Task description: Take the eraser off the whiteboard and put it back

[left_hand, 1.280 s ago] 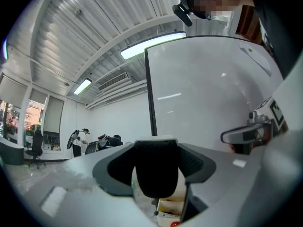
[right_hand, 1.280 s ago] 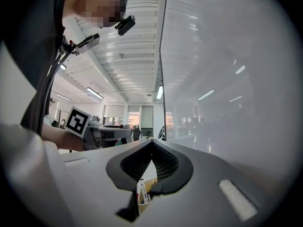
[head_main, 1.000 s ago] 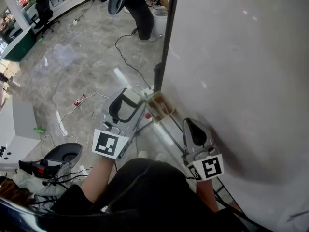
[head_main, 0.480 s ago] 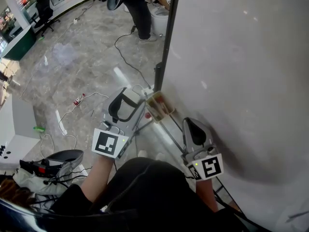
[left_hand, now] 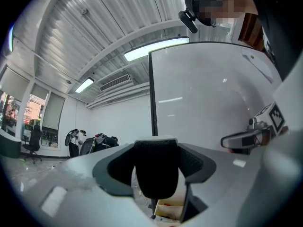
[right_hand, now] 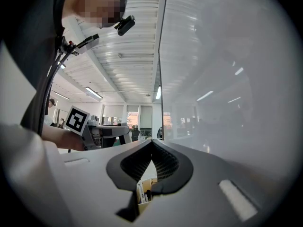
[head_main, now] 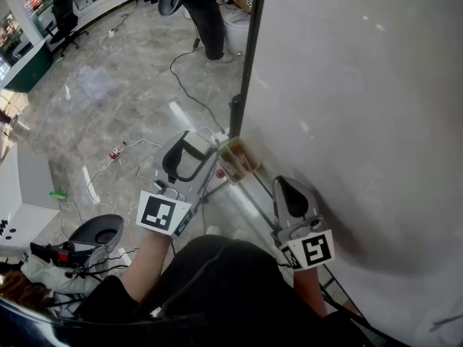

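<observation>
The eraser, a black felt block with a white top, sits between the jaws of my left gripper, which is shut on it. In the left gripper view the eraser fills the gap of that gripper, held level just left of the whiteboard. The board's black left edge post rises beyond it. My right gripper hangs close in front of the board's lower part, shut with nothing in it; its tips meet in the right gripper view. The whiteboard is bare.
A small open box with pens hangs at the board's lower left corner, just ahead of both grippers. Cables and a small bottle lie on the marble floor. A person stands at the far end; a bag and dark helmet lie lower left.
</observation>
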### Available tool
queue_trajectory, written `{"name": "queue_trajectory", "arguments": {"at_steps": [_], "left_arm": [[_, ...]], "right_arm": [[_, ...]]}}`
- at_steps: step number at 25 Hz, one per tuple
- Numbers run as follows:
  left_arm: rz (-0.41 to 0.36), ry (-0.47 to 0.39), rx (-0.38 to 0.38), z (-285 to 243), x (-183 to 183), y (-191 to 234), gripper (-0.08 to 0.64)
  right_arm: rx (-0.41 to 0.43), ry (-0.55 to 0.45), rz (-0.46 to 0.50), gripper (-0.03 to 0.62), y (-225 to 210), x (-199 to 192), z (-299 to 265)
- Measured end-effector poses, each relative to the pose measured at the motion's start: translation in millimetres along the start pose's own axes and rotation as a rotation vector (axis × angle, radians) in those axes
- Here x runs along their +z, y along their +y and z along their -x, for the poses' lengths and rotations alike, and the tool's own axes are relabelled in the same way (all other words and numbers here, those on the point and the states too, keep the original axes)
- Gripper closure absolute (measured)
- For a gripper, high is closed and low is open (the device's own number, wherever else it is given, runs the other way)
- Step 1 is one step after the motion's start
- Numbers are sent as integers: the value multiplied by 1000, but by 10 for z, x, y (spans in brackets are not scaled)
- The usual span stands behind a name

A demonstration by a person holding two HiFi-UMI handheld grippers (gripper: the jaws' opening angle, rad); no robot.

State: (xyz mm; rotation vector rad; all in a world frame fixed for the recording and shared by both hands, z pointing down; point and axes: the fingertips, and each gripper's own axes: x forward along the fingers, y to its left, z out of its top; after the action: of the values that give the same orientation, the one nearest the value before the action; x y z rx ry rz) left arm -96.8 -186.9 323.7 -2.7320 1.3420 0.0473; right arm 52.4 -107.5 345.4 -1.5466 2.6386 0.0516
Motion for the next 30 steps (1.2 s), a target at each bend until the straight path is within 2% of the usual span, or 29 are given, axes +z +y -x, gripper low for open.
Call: {"name": "queue_trajectory", "arguments": {"at_steps": [7, 11, 16, 21, 30], "left_arm": [[-5, 18, 1, -67, -94, 5, 278], [4, -11, -17, -101, -70, -40, 278], [1, 1, -24, -167, -150, -76, 278], [12, 4, -46, -230, -26, -187, 278], [7, 37, -97, -461, -276, -293, 278]], "right_arm": [[-2, -2, -1, 583, -55, -74, -10], [-4, 0, -2, 583, -69, -90, -8], [-10, 3, -6, 583, -113, -143, 11], [-27, 12, -5, 583, -115, 48, 138], [-69, 19, -2, 583, -199, -14, 241]]}}
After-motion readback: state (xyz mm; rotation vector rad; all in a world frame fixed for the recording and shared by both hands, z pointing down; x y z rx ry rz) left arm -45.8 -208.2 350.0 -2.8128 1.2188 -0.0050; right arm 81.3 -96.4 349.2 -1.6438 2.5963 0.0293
